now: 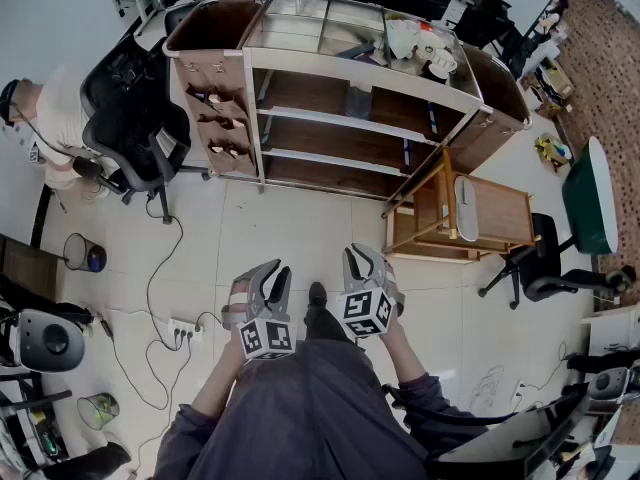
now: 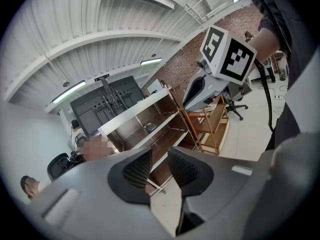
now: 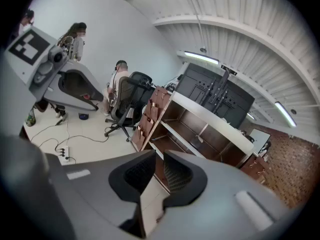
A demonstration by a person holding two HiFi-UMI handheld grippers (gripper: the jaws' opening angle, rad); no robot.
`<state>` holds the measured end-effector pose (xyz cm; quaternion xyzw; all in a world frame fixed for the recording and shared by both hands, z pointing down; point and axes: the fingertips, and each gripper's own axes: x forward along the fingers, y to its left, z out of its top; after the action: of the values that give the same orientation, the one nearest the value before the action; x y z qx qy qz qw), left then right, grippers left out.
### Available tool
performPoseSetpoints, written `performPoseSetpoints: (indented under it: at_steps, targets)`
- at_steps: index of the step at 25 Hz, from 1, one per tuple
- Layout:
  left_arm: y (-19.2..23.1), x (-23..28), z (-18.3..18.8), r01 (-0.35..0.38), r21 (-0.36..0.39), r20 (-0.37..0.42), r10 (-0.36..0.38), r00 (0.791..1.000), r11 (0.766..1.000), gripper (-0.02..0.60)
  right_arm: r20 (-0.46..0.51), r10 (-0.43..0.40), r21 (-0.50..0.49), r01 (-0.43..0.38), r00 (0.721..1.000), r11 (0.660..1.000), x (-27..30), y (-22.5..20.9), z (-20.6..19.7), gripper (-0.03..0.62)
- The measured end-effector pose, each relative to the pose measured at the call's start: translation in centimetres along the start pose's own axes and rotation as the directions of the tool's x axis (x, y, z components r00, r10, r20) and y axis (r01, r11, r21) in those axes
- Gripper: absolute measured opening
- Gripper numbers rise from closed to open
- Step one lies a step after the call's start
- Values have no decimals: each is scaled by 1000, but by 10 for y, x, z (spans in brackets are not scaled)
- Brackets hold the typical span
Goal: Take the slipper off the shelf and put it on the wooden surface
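A wooden shelf unit [image 1: 330,128] stands ahead across the tiled floor. On its upper board lies a small grey thing [image 1: 358,101], likely the slipper; it also shows as a dark shape on the shelf [image 2: 148,127] [image 3: 200,139]. To its right is a low wooden stand [image 1: 500,213] with a pale oblong object [image 1: 466,208] on top. My left gripper [image 1: 268,276] [image 2: 159,166] and right gripper [image 1: 362,260] [image 3: 159,169] are held side by side close to my body, far from the shelf. Each shows a narrow gap between its pads with nothing in it.
A black office chair [image 1: 135,118] and a seated person [image 1: 45,118] are left of the shelf. A power strip with cables [image 1: 185,330] lies on the floor at my left. Another swivel chair [image 1: 545,268] stands right of the wooden stand. Cups and clutter [image 1: 420,43] sit on the shelf top.
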<state>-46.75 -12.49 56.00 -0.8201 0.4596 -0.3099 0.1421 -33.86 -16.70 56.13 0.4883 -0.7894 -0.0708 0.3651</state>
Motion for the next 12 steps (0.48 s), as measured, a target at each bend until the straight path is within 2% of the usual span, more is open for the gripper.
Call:
performPoseSetpoints:
  at_steps: [8, 12]
  targets:
    - [24, 74, -18, 31, -9, -86, -31, 996, 999, 115, -47, -22, -181, 14, 999, 983, 132, -70, -15, 92]
    - [51, 127, -16, 22, -33, -140, -26, 990, 999, 110, -49, -96, -360, 72, 994, 930, 232, -132, -21, 100]
